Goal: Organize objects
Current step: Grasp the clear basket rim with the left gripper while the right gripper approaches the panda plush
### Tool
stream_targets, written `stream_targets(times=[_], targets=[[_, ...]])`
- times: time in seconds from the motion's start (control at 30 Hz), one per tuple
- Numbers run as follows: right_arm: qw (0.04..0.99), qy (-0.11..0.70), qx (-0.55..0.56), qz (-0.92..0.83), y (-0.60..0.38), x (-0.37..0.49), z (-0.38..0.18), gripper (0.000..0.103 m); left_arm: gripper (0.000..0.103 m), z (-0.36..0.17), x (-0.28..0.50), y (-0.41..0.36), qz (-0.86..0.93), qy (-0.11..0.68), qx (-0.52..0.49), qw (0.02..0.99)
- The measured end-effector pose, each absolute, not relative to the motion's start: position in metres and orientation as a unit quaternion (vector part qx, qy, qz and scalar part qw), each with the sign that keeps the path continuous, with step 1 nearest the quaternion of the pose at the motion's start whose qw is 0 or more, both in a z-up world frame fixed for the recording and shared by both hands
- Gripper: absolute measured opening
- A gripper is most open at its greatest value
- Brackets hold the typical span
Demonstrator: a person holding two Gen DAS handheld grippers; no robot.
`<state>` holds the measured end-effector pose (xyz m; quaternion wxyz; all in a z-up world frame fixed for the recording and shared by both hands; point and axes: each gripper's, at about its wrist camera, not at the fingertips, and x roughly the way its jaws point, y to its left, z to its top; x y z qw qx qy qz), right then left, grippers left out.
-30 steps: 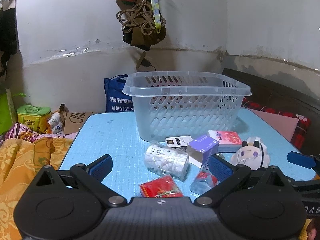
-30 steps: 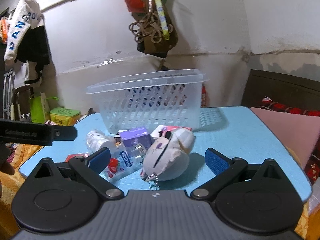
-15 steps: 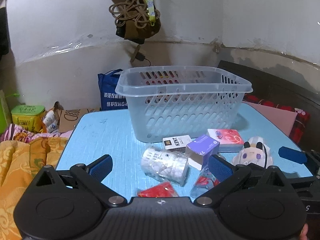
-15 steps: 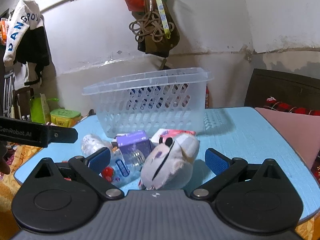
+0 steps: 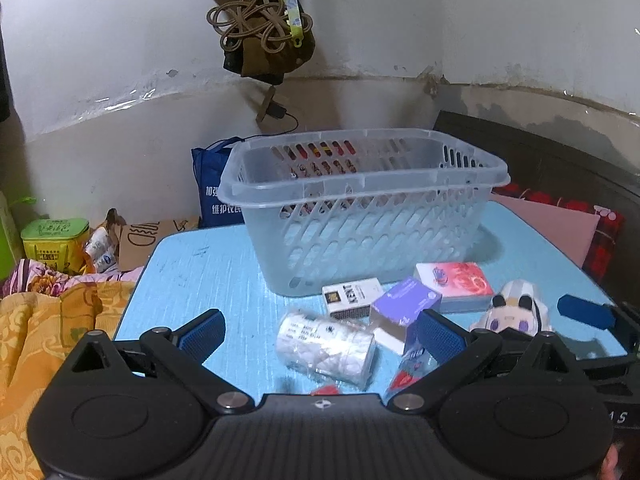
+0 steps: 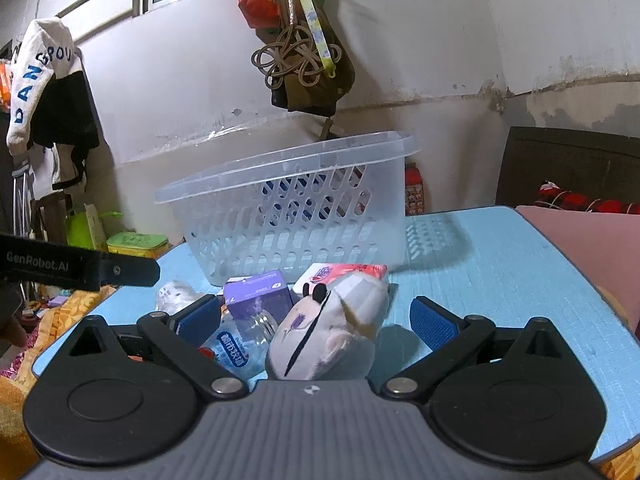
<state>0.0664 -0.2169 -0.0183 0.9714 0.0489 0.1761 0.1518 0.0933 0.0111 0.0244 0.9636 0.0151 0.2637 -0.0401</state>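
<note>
While both grippers hover low over blue worktop (image 5: 208,276): left gripper (image 5: 322,334) spread wide, holding nothing; right gripper (image 6: 314,318) likewise wide open, empty. Clear plastic basket (image 5: 364,216) at 12 o'clock on worktop, upright; contents not discernible through slots. Loose items clustered just in front of basket: KENT carton (image 5: 352,297) at 12 o'clock from left gripper, purple box (image 5: 404,308) beside it at 1 o'clock, pink tissue pack (image 5: 454,286) further toward 2 o'clock, clear wrapped roll (image 5: 326,350) lying on its side between left fingers. Plush toy (image 6: 332,336) lying between right fingers, not gripped; clear bottle (image 6: 240,340) touching its 9 o'clock side. Yellow blanket (image 5: 44,332) at 9 o'clock off worktop edge.
</note>
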Motion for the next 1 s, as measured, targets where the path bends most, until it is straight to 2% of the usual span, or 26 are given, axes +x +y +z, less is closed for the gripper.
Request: stream_targets(times=[0.43, 0.57, 0.77, 0.83, 0.9, 0.97, 1.0], targets=[[0.968, 0.174, 0.086, 0.16, -0.241, 0.078, -0.022, 0.103, 0.103, 0.037, 0.11, -0.014, -0.03, 0.258, 0.033, 0.965], [0.967, 0.177, 0.088, 0.161, -0.248, 0.083, -0.024, 0.103, 0.098, 0.04, 0.112, -0.016, -0.038, 0.253, 0.025, 0.966], [0.968, 0.176, 0.095, 0.149, -0.262, 0.088, -0.026, 0.103, 0.097, 0.082, 0.136, 0.022, -0.007, 0.212, 0.004, 0.977], [0.967, 0.176, 0.108, 0.147, -0.265, 0.091, -0.027, 0.103, 0.097, 0.097, 0.163, 0.036, 0.0, 0.222, 0.001, 0.975], [0.967, 0.176, 0.115, 0.146, -0.265, 0.092, -0.028, 0.103, 0.09, 0.103, 0.201, 0.05, -0.001, 0.247, -0.009, 0.969], [0.967, 0.178, 0.11, 0.146, -0.262, 0.092, -0.029, 0.103, 0.067, 0.099, 0.235, 0.061, 0.015, 0.273, -0.021, 0.962], [0.967, 0.178, 0.105, 0.145, -0.26, 0.091, -0.029, 0.103, 0.061, 0.093, 0.251, 0.067, 0.02, 0.291, -0.026, 0.956]])
